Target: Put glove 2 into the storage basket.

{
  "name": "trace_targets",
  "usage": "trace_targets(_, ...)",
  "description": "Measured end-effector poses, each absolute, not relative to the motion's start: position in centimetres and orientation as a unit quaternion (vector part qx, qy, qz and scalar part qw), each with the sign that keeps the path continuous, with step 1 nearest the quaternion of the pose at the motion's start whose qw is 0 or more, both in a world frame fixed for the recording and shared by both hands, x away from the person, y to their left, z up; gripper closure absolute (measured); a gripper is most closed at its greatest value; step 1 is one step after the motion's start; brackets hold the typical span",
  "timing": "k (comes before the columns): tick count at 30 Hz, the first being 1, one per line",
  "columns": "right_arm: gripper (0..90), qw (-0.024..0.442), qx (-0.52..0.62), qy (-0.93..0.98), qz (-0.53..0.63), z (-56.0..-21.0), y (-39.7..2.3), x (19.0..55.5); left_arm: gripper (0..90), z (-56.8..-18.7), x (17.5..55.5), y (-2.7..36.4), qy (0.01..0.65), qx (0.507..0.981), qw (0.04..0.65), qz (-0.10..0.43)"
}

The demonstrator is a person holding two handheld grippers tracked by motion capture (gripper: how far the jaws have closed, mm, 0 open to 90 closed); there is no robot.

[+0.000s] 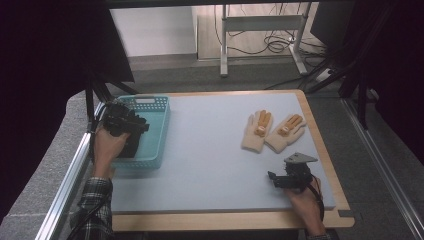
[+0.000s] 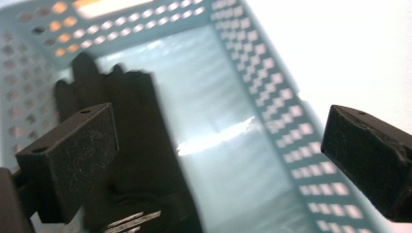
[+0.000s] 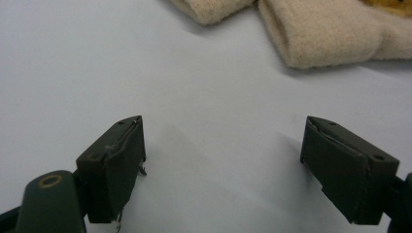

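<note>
My left gripper [image 2: 218, 155] hangs over the teal basket [image 1: 159, 131] at the left of the high view, jaws spread wide with nothing between them. In the left gripper view a black glove [image 2: 133, 145] lies flat on the basket floor, running from the lower left of the frame up toward the upper left, its fingers pointing at the perforated far wall; one of my jaws sits in front of it, but I cannot tell whether it touches.

My right gripper [image 1: 280, 179] rests low at the lower right of the high view, also spread and empty, above the bare blue mat [image 1: 210, 150]. Just beyond it, toward the upper right, lie two cream gloves [image 1: 272, 131] side by side, cuffs toward me, orange patches on their fingers. In the right gripper view their cuffs [image 3: 311, 36] fill the top edge.

I judge these gloves light, soft and floppy, not fragile, and fuzzy enough not to slip. They will sag and fold when lifted, so I would pinch the thick knitted cuff, closing on both layers, rather than a loose finger.
</note>
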State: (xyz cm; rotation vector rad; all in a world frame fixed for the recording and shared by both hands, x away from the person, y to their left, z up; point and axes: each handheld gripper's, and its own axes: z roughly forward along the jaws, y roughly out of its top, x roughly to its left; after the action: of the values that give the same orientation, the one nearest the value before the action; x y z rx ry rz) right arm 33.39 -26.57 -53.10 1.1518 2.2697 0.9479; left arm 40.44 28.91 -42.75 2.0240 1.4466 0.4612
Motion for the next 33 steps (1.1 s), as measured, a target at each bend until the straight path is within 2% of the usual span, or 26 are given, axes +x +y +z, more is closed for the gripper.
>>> trace_targets(16, 15.7, 0.211, 0.416, 0.817, 0.341, -53.1, -26.6, 33.4, 0.0, -42.8, 36.5, 21.9, 0.458, 0.795, 0.355, 0.177)
trace_targets(25, 15.7, 0.211, 0.416, 0.816, 0.341, -53.1, -26.6, 33.4, 0.3, -44.9, 33.2, 17.3, 0.401, 0.824, 0.366, 0.166)
trace_targets(33, 15.7, 0.211, 0.416, 0.816, 0.341, -53.1, -26.6, 33.4, 0.3, -47.6, 30.5, 14.9, 0.377, 0.827, 0.384, 0.161)
